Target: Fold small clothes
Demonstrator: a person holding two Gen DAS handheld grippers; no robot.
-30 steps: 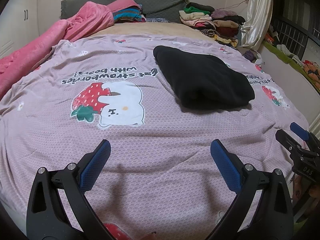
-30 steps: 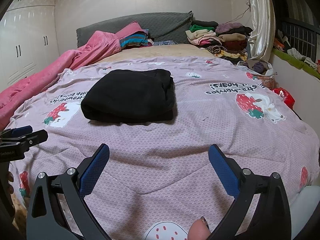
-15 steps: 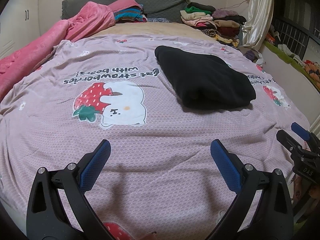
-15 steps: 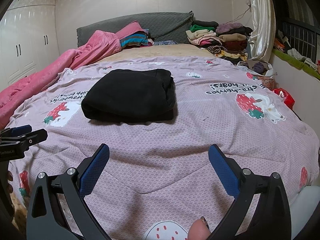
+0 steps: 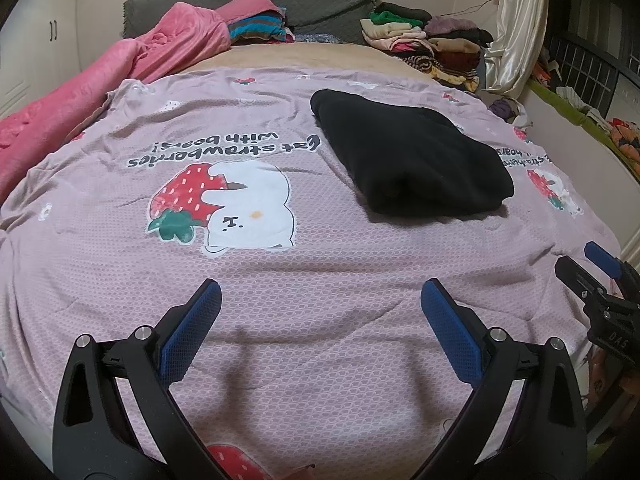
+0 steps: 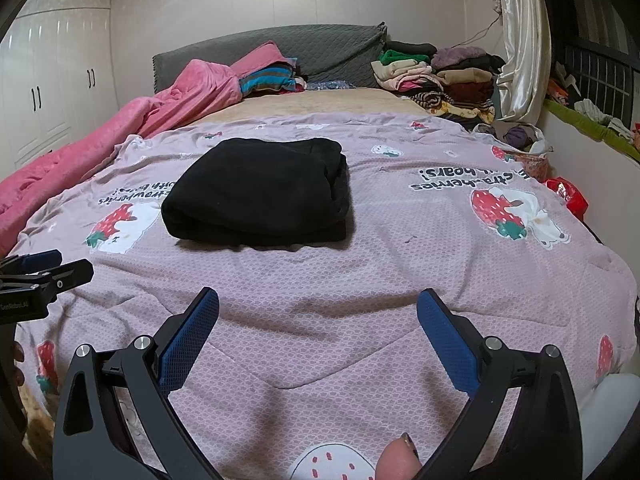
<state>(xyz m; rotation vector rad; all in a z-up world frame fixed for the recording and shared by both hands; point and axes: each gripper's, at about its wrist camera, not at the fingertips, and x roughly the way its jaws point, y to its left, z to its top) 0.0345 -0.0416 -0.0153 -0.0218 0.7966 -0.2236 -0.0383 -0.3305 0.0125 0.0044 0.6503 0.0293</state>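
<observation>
A black garment (image 5: 408, 156) (image 6: 260, 188) lies folded into a thick rectangle on the mauve strawberry-print bedspread (image 5: 280, 280) (image 6: 400, 264). My left gripper (image 5: 320, 312) hovers open over the near part of the bed, well short of the garment and to its left. My right gripper (image 6: 318, 316) is open too, nothing between its blue pads, with the garment ahead and slightly left. Each gripper shows at the edge of the other's view: the right gripper (image 5: 600, 276) at far right, the left gripper (image 6: 36, 272) at far left. A fingertip (image 6: 398, 458) peeks in at the bottom.
A pink blanket (image 6: 120, 128) runs along the bed's left side. Stacks of folded clothes (image 6: 436, 76) sit by the grey headboard (image 6: 332, 52) at the back right. White wardrobes (image 6: 52, 80) stand at left; a curtain (image 6: 520, 40) and cluttered ledge at right.
Hardly anything: both grippers stay open, and the left view has crept very slightly forward. The black garment lies as before.
</observation>
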